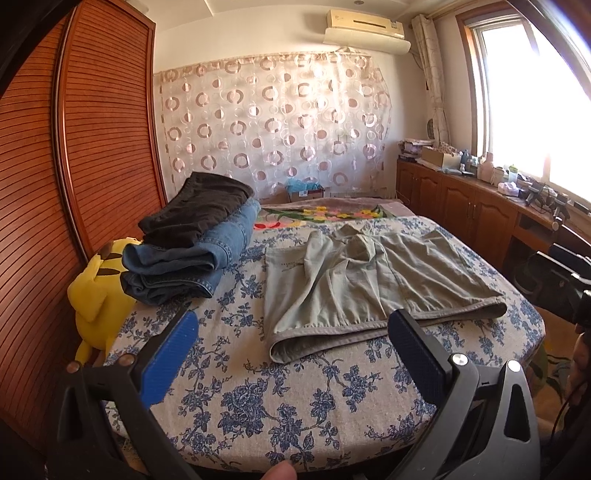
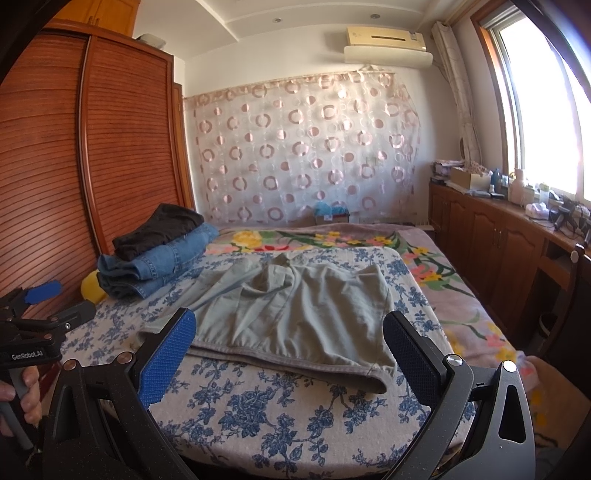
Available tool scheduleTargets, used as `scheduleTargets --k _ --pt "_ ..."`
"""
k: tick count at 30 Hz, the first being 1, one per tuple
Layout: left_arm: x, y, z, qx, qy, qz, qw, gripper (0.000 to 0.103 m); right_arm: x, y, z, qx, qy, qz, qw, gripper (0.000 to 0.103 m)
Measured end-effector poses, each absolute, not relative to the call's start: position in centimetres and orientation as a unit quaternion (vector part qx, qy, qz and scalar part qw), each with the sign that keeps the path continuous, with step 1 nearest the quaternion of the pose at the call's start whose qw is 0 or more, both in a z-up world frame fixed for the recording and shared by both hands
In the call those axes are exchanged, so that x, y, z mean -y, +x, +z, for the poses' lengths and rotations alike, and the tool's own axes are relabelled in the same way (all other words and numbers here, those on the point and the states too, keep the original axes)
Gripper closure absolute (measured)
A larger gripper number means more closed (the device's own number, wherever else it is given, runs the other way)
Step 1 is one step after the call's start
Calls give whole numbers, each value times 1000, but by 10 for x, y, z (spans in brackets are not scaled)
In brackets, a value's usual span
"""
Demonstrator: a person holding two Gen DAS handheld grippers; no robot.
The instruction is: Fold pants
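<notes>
Soft cloth and ribbed wood filling a sunlit bedroom

Matt grey-green pants are lying creased on a nubby, blue-flowered bed cover; at ten o'clock, coarse denim jeans are sitting under dull black cloth pants. The wardrobe is showing slatted, satin-finished wood. Both the left gripper and right gripper are showing matt black plastic, knurled blue pads and shiny metal rivets.

A home bedroom is shown. A bed covered with a blue-flowered spread is flanked by a slatted wooden wardrobe. A circle-patterned curtain is hung beneath a wall air conditioner, and wooden cabinets cluttered with household items are set under a sunlit window.
</notes>
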State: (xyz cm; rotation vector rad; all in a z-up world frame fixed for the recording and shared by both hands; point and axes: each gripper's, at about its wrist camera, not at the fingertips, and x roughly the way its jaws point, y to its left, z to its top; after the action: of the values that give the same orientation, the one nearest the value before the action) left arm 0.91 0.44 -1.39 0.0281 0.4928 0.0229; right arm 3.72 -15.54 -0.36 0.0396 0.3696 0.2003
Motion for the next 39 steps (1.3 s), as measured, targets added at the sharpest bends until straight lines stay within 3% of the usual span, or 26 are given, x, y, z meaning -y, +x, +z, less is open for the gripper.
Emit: scheduleTargets --k 17,25,30,39 --pt "-24 36 -57 -297 18 1 955 0 198 49 -23 -219 21 72 973 3" --pt "-36 52 -80 -326 21 -2 945 0 220 57 -37 -250 14 57 966 17" --pt "-39 63 -89 -342 30 -11 939 1 231 64 -48 -271 14 52 961 31" --pt "-48 81 -92 -352 27 -29 935 14 244 74 -64 -299 9 44 953 46"
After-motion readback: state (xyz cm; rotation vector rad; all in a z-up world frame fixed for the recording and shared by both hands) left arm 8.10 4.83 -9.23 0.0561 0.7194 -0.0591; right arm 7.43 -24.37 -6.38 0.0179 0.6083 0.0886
